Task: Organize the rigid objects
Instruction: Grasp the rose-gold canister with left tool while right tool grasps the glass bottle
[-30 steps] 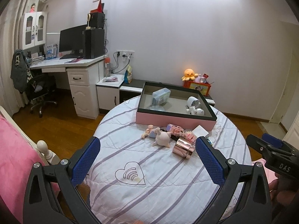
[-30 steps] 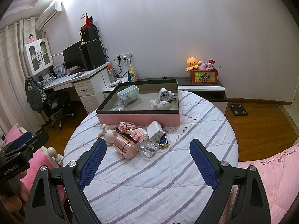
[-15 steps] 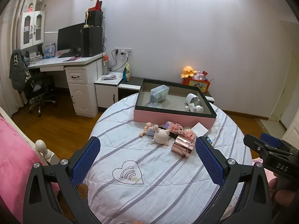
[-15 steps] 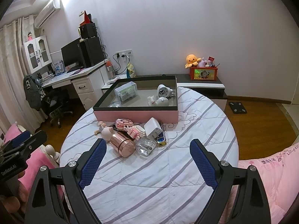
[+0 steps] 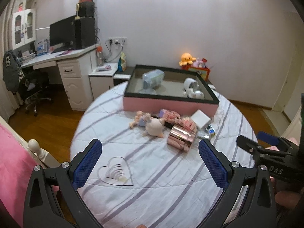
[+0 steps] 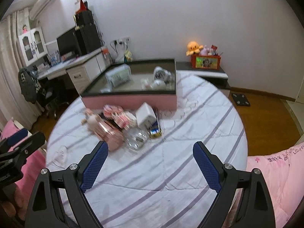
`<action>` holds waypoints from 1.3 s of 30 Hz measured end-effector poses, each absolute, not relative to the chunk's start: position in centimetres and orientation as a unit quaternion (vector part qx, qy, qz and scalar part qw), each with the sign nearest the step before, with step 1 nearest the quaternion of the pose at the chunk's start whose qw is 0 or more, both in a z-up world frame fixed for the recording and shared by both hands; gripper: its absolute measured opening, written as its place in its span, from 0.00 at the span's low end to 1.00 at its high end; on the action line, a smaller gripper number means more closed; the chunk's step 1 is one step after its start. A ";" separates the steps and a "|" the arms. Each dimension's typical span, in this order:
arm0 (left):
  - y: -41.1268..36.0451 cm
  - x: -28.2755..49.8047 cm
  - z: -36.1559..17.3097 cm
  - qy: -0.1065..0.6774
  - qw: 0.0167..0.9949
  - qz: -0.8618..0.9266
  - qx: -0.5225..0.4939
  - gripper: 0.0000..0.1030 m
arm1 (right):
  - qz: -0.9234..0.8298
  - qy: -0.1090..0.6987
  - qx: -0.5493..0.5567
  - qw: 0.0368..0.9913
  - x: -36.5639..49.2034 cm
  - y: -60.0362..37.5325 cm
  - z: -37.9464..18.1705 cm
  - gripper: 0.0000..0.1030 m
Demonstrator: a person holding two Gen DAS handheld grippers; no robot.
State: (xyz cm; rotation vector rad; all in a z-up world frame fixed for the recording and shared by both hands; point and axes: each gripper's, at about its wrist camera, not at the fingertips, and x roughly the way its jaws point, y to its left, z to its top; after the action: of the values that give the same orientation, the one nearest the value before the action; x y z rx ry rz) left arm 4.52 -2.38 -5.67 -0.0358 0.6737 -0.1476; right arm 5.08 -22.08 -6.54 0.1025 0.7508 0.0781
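A lived-in bedroom in a private home, doubling as a study. A white corner desk [image 5: 62, 57] carries a dark monitor [image 5: 61, 31] and tower speakers, with a swivel office chair [image 5: 32, 93] draped in a jacket beside it. A glass-door cabinet [image 5: 23, 27] stands on the desk's far end, and an air conditioner [image 6: 44, 2] hangs near the ceiling above pale curtains [image 6: 7, 60]. Pink bedding [image 6: 273, 172] edges the frame on both sides. A round tabletop [image 5: 161, 171] under a striped quilted cover fills the centre. An orange plush octopus [image 6: 193, 47] sits on a low cabinet against the plain wall. Wood flooring [image 6: 266, 117] runs throughout.
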 end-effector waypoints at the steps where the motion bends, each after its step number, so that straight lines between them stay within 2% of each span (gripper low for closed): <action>1: -2.7 4.8 -6.0 0.333 0.940 -0.075 -0.016 1.00 | 0.038 0.372 0.051 0.926 5.5 -22.3 -7.1 0.90; 20: -8.6 12.8 -13.8 0.395 0.910 -0.120 0.037 0.99 | 0.042 0.426 0.053 0.902 9.1 -24.4 -12.3 0.90; 22: -8.9 13.5 -14.3 0.402 0.906 -0.131 0.039 0.86 | 0.045 0.430 0.052 0.900 9.4 -24.2 -12.5 0.90; 23: -8.9 13.9 -14.6 0.410 0.901 -0.138 0.035 0.83 | 0.047 0.431 0.052 0.900 9.5 -24.2 -12.6 0.90; 24: -8.9 14.2 -14.8 0.417 0.896 -0.148 0.027 0.73 | 0.049 0.433 0.051 0.899 9.7 -24.1 -12.7 0.90; 25: -8.8 14.4 -15.0 0.421 0.892 -0.161 0.018 0.59 | 0.052 0.434 0.051 0.898 9.8 -24.0 -12.8 0.90; 39: -3.7 11.1 -14.2 0.410 0.903 -0.130 -0.006 0.58 | 0.084 0.434 0.036 0.896 12.3 -19.3 -13.0 0.88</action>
State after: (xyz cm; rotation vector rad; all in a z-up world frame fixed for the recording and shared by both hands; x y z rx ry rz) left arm 11.13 -3.75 -14.22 -0.0133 0.8467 -0.2697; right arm 12.30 -19.29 -13.04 0.0746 0.8984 0.1732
